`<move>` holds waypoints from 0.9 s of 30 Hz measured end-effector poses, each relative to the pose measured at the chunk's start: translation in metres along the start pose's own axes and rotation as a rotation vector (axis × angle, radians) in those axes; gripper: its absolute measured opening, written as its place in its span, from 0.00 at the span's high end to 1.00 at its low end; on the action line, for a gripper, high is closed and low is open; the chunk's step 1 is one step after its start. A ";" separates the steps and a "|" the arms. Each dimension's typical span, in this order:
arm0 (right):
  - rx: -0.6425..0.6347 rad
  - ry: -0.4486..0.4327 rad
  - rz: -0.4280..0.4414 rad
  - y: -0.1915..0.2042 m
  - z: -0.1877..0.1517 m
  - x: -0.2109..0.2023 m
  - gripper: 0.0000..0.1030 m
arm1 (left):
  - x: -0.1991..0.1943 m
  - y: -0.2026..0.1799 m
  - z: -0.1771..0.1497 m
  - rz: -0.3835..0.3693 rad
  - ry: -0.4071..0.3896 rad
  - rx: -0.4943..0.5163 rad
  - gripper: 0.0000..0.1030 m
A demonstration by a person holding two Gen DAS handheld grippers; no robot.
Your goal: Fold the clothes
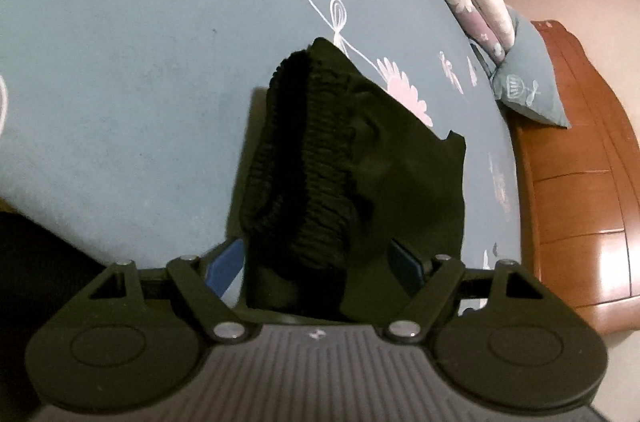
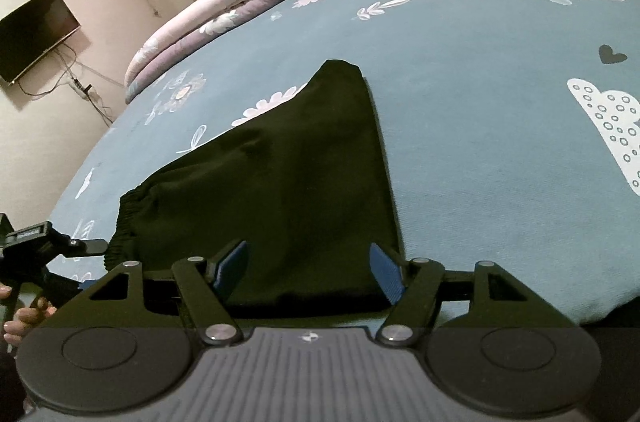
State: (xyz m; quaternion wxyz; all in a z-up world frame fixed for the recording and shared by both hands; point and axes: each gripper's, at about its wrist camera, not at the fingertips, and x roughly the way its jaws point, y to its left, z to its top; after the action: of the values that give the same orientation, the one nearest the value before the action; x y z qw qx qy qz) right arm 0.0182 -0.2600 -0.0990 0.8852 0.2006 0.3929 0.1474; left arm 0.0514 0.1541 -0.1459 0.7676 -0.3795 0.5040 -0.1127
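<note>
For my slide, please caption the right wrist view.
Open right gripper over the hem of black shorts on a blue bedsheet.

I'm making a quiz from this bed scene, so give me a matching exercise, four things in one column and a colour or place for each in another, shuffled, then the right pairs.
Things:
1. black garment
2. bedsheet
3. television
4. headboard

Descriptions:
A. blue with white flower prints
B. mounted on the wall, screen dark
C. lying on the bed, elastic waistband at one end
D. reddish-brown wood beside the bed's edge

Pairs: 1-C, 2-A, 3-B, 4-D
</note>
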 end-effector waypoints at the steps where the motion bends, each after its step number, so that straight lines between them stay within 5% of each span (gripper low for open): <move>1: -0.003 0.001 -0.002 0.000 0.000 0.000 0.30 | 0.003 0.002 0.000 -0.006 0.007 -0.003 0.24; 14: -0.024 0.018 -0.019 0.002 0.004 0.007 0.30 | 0.023 0.014 0.025 -0.186 0.032 -0.043 0.15; 23: -0.030 -0.046 -0.024 -0.018 0.028 0.006 0.30 | 0.052 -0.003 0.054 -0.227 0.037 -0.013 0.14; 27: 0.020 -0.032 0.052 -0.042 0.054 0.021 0.29 | 0.056 -0.011 0.057 -0.215 0.053 0.022 0.14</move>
State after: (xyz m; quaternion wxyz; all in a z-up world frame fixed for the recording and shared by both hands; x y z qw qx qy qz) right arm 0.0768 -0.3005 -0.0990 0.8851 0.2221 0.3749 0.1632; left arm 0.1293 0.1421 -0.1651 0.7418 -0.4196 0.4793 -0.2098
